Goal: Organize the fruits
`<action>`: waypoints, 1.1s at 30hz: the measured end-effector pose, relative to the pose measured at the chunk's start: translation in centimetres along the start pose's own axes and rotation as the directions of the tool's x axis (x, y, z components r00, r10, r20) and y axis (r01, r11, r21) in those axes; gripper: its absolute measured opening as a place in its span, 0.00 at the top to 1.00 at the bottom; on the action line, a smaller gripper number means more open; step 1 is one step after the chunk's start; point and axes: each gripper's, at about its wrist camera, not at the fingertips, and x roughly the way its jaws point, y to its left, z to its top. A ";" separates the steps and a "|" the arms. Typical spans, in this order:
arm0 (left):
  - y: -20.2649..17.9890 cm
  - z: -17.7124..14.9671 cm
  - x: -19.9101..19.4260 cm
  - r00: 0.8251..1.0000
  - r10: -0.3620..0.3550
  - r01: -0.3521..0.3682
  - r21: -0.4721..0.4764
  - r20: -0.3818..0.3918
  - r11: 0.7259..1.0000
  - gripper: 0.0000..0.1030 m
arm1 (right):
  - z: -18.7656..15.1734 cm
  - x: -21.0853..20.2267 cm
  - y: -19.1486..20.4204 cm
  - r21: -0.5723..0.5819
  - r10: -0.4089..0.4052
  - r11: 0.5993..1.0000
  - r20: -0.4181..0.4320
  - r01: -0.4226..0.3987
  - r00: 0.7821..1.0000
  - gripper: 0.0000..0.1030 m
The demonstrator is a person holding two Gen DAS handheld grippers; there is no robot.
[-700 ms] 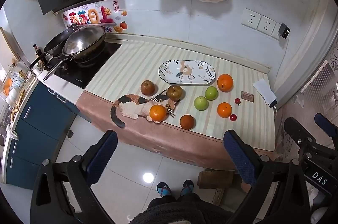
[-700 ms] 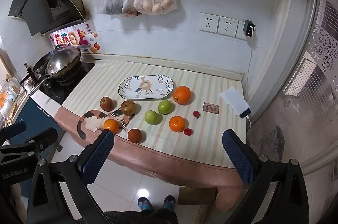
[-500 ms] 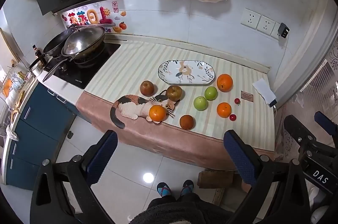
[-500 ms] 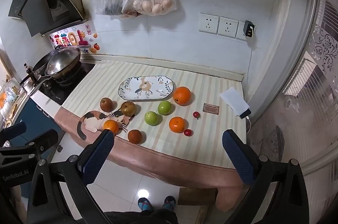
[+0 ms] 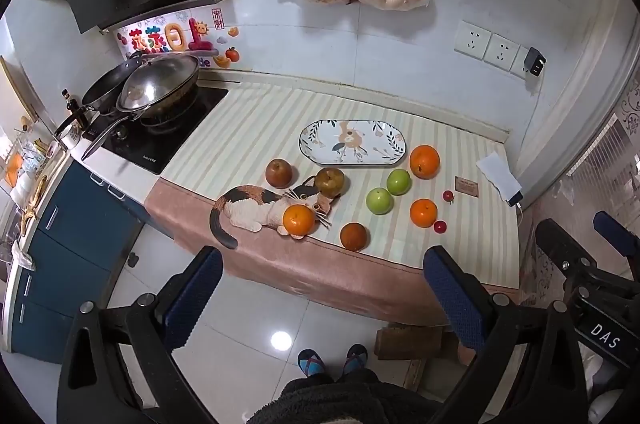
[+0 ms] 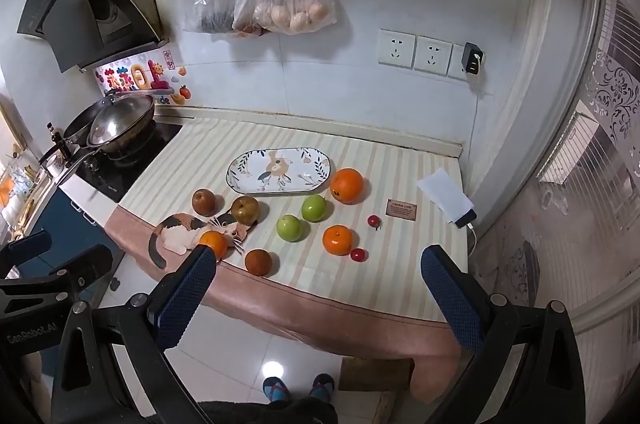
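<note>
Oranges (image 5: 424, 162), green apples (image 5: 379, 201) and brown pears (image 5: 329, 181) lie scattered beside an empty oval plate (image 5: 316, 136).

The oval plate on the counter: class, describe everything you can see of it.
The oval plate is white with a dark thin rim and a painted pattern: leafy sprigs round the edge and an orange-brown figure in the middle. It looks like glazed ceramic. It lies flat on the striped cloth, towards the wall, and holds nothing. The large orange sits close to its right end; whether they touch cannot be told. A brownish apple lies just in front, apart from it.
</note>
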 end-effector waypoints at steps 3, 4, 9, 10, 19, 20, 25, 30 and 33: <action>0.5 0.3 -0.2 1.000 -0.004 0.004 0.001 0.008 1.000 0.00 | 0.1 -0.1 0.1 -0.001 0.000 1.000 0.001 0.000 1.000 0.00; 0.5 0.3 -0.2 1.000 -0.003 0.003 0.002 0.008 1.000 0.00 | 0.2 -0.1 0.2 -0.001 -0.001 1.000 0.002 0.001 1.000 0.00; 0.5 0.3 -0.2 1.000 -0.002 0.002 0.002 0.008 1.000 0.00 | 0.1 -0.2 0.1 0.002 0.001 1.000 0.003 -0.001 1.000 0.00; 0.5 0.3 -0.3 1.000 -0.004 0.004 0.002 0.007 1.000 0.00 | 0.2 -0.2 0.1 0.001 0.001 1.000 0.003 -0.001 1.000 0.00; 0.5 0.3 -0.3 1.000 -0.003 0.003 0.001 0.010 1.000 0.00 | 0.1 -0.5 0.1 0.002 0.004 1.000 0.004 -0.004 1.000 0.00; 0.4 0.4 -0.3 1.000 -0.004 0.004 0.001 0.009 1.000 0.00 | 0.1 -0.6 -0.1 0.004 0.004 1.000 0.006 -0.004 1.000 0.00; 0.4 0.3 -0.3 1.000 -0.005 0.005 0.002 0.010 1.000 0.00 | 0.1 -0.6 0.0 0.003 0.004 1.000 0.006 -0.004 1.000 0.00; 0.5 0.3 -0.5 1.000 -0.006 0.006 0.000 0.011 1.000 0.00 | 0.4 -1.0 0.2 0.003 0.006 1.000 0.006 -0.006 1.000 0.00; 0.5 0.3 -0.4 1.000 -0.004 0.004 0.002 0.011 1.000 0.00 | 0.8 -1.4 0.5 0.003 0.006 1.000 0.007 -0.006 1.000 0.00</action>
